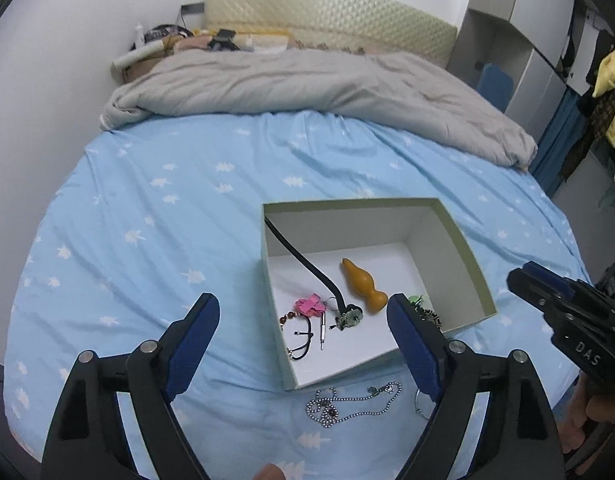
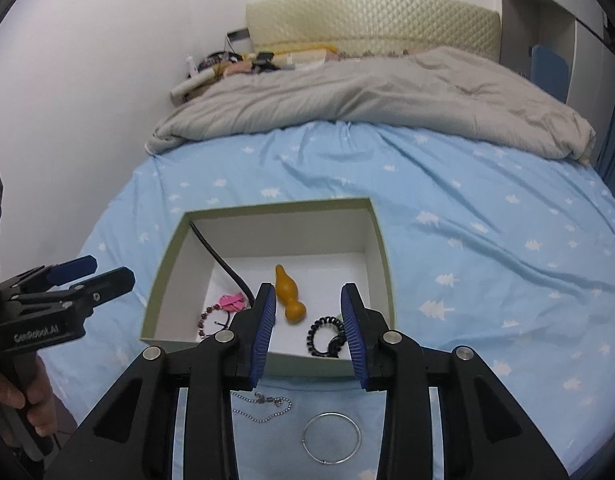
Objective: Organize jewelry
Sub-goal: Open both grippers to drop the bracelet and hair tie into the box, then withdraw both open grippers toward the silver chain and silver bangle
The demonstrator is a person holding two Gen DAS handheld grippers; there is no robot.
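Note:
An open white box [image 1: 463, 256] [image 2: 381, 248] sits on the blue bed sheet. Inside lie an orange gourd-shaped piece [image 1: 363, 285] [image 2: 289, 294], a pink bow [image 1: 308, 306] [image 2: 231, 302], a beaded bracelet [image 2: 205, 320], a black strap [image 1: 307, 262] and a black coil hair tie [image 2: 325, 336]. A silver ball chain [image 1: 347, 402] [image 2: 263, 406] and a silver bangle [image 2: 331, 437] lie on the sheet in front of the box. My left gripper [image 1: 303, 340] is open and empty over the box's near edge. My right gripper [image 2: 309, 332] is open and empty above the box's near wall.
A grey duvet [image 1: 307, 84] is bunched across the far half of the bed [image 1: 147, 208], with clutter and a cream headboard [image 1: 327, 12] behind. A wardrobe with hanging clothes [image 1: 603, 92] stands to the right. A white wall runs along the left.

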